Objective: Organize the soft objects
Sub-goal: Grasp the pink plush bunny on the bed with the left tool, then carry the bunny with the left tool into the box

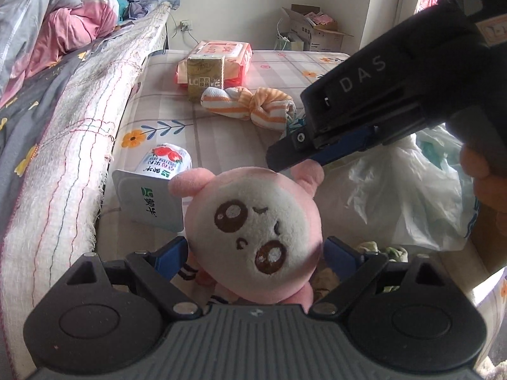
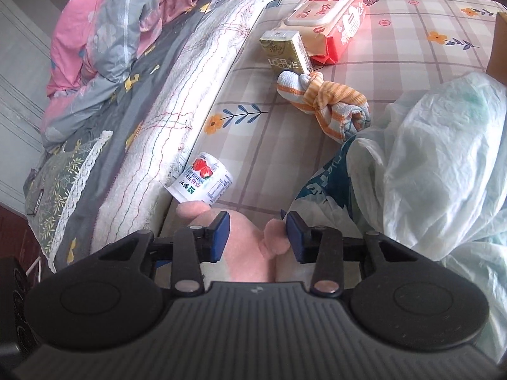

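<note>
A pink plush toy [image 1: 256, 237] with a white face sits between the blue pads of my left gripper [image 1: 255, 255], which is shut on its body below the head. My right gripper [image 2: 257, 237] comes in from the right in the left wrist view [image 1: 285, 161], above the toy's head; its jaws are apart, around the toy's pink ear [image 2: 275, 237], not squeezing it. A knotted orange-and-white striped cloth [image 1: 250, 104] lies on the flowered checked sheet [image 1: 218, 136], also in the right wrist view [image 2: 323, 101].
A strawberry yogurt cup [image 1: 158, 183] lies against the mattress edge [image 1: 79, 145]. A yellow carton [image 1: 204, 74] and a wet-wipes pack [image 1: 221, 57] lie further back. A crumpled white plastic bag [image 2: 427, 164] fills the right side. Bedding [image 1: 57, 25] is piled at the left.
</note>
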`<action>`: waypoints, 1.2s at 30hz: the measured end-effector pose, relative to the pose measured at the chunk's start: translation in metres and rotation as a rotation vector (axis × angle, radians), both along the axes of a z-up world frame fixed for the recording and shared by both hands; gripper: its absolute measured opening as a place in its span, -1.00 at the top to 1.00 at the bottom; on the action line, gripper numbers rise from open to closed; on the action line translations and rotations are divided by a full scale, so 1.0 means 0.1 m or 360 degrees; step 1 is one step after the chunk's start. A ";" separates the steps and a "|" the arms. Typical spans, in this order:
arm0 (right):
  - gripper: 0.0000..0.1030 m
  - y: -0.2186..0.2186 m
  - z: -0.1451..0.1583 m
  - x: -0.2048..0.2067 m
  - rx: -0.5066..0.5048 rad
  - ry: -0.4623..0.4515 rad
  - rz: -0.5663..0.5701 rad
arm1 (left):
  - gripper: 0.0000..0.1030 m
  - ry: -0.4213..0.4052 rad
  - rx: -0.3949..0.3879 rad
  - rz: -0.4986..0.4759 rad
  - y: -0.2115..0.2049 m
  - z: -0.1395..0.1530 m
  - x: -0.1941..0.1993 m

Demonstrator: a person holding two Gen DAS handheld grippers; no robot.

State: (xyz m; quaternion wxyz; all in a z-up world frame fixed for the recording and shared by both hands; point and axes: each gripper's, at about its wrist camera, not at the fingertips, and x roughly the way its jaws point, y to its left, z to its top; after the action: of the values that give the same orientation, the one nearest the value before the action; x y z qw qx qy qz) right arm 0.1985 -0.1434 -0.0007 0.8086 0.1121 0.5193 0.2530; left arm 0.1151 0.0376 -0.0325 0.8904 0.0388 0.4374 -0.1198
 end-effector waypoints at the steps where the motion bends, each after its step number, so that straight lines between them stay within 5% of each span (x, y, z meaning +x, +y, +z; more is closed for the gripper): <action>1: 0.34 0.02 -0.02 0.00 -0.0009 0.0002 0.0012 | -0.78 0.0007 -0.0003 0.0007 0.01 -0.02 0.00; 11: 0.81 -0.06 -0.04 -0.05 0.0024 -0.0011 -0.0013 | -0.59 -0.0022 -0.0038 0.0056 0.04 0.03 -0.08; 22: 0.86 -0.34 0.50 -0.36 0.0227 -0.0181 -0.0013 | -0.58 -0.0212 -0.0058 0.0074 -0.08 0.67 -0.36; 29: 0.86 -0.98 1.03 -0.59 0.0305 -0.0398 -0.0141 | -0.59 -0.0330 -0.0133 -0.0083 -0.58 1.09 -0.29; 36: 0.86 -2.08 1.31 -0.76 0.0304 -0.0539 -0.0421 | -0.59 -0.0308 -0.0237 -0.0373 -1.59 1.28 0.03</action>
State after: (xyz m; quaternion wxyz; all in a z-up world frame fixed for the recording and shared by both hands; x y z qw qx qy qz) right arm 0.1226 -0.3515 0.1302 0.8960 0.2112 0.3306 0.2080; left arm 0.1183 -0.1213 0.0954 0.9087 0.0348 0.3319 -0.2508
